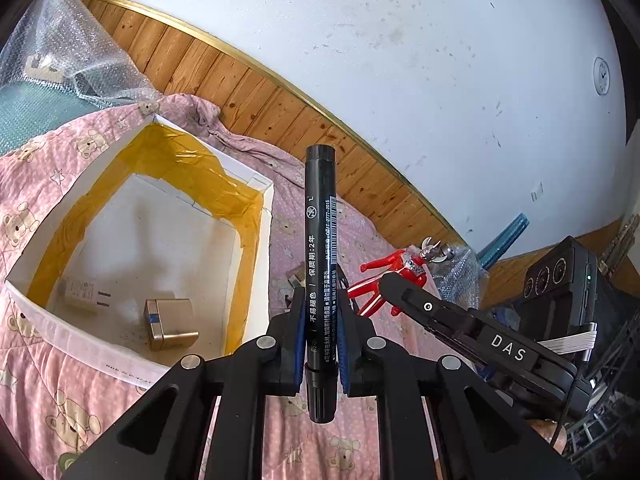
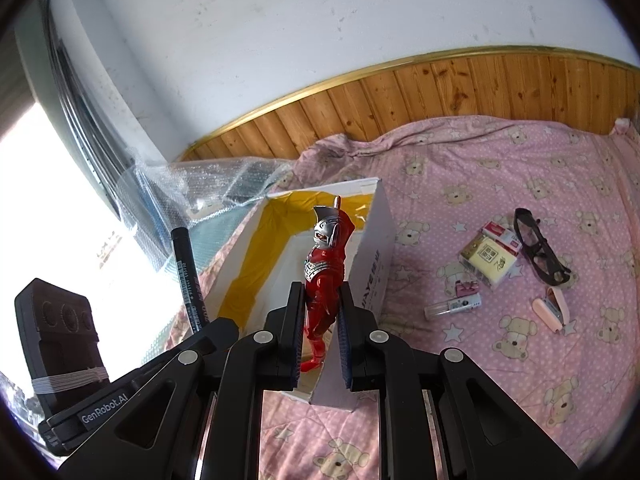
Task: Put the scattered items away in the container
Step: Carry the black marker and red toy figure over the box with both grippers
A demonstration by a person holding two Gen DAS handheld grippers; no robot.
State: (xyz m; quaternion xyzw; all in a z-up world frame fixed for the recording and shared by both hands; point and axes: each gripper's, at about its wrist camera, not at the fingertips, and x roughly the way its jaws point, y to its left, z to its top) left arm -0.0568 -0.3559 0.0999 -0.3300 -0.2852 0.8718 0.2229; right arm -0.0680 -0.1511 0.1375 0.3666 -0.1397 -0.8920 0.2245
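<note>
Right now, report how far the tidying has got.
Done: a white charger and a gold box already lie in the white box. In hand: the left gripper clamps a black marker, the right gripper a red toy figure. Left on the pink quilt: black glasses, a yellow packet, a clear tube, a pink case.

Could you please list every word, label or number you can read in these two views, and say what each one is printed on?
"保质期:2年" and "不易褪色": black marker held in the left gripper.
"DAS": right gripper, seen from the left wrist.
"GenRobot.AI": left gripper, seen from the right wrist.
Marker barcode and small print, white box side lettering, small packets on the quilt: too blurred to read.
</note>
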